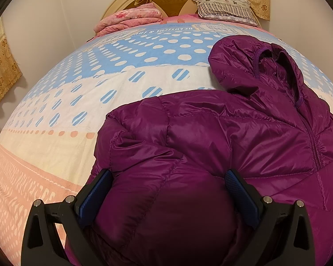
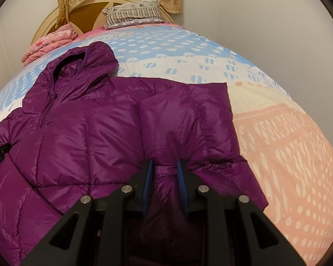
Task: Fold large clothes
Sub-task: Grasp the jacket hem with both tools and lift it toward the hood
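Observation:
A purple hooded puffer jacket (image 1: pixel 210 133) lies front up on the bed, zipped, with its hood (image 1: pixel 255 66) toward the headboard. My left gripper (image 1: pixel 167 177) stands wide, and a puffy bulge of the jacket's side fills the gap and presses against both blue pads. In the right wrist view the jacket (image 2: pixel 89 133) has one side folded over its front. My right gripper (image 2: pixel 166 173) is shut narrowly on a puckered bunch of that folded part near the hem. The hood (image 2: pixel 89 66) lies flat at upper left.
The patterned bed sheet (image 1: pixel 100 77) in blue, cream and pink spreads around the jacket. At the rounded headboard (image 1: pixel 171 4) lie a folded pink blanket (image 1: pixel 128 21) and a striped pillow (image 1: pixel 224 8). Pale walls stand close on both sides of the bed.

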The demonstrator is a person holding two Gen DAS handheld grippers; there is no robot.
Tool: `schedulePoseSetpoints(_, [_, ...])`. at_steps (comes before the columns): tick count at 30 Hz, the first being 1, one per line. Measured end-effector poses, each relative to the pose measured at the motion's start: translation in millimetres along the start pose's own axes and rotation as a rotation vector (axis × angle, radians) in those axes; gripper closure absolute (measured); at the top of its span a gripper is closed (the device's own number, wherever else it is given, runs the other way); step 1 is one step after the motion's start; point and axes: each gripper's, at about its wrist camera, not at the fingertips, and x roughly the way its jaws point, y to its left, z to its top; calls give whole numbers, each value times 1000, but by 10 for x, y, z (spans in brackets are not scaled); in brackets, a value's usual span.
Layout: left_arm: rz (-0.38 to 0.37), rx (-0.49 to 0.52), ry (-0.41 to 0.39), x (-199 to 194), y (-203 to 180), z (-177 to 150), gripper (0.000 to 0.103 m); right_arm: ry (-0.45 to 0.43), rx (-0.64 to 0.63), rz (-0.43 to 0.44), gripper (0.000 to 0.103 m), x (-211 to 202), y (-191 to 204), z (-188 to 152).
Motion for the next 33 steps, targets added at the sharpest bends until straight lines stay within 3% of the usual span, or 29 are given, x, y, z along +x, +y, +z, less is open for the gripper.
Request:
schedulePoseSetpoints(6, [-7,17,19,-8,18,27,1,8,-4,-1,76,9,8,13])
schedulePoseSetpoints(9, [-5,61,21,-180,95,84,1,57,-10,57,70,-28,-35,80])
schedulePoseSetpoints(11, [-42,88,-50,-415,172,197,1,77,-11,123,47,-98,-65,178])
schedulePoseSetpoints(14, [-69,101,-131,-566,236,469,1,24,-50,161,37,-256,-38,414])
schedulePoseSetpoints(20, [-45,75,-92,-83,176,1145,1,-3,-87,228,35,3,167,1082])
schedulePoseSetpoints(26, [-135,-29,-44,525,48,1777,1,7,-88,279,35,539,399,1580])
schedulePoseSetpoints(33, [-162,37,-27,965,-326,2012,1,14,-105,303,35,1126,708,2047])
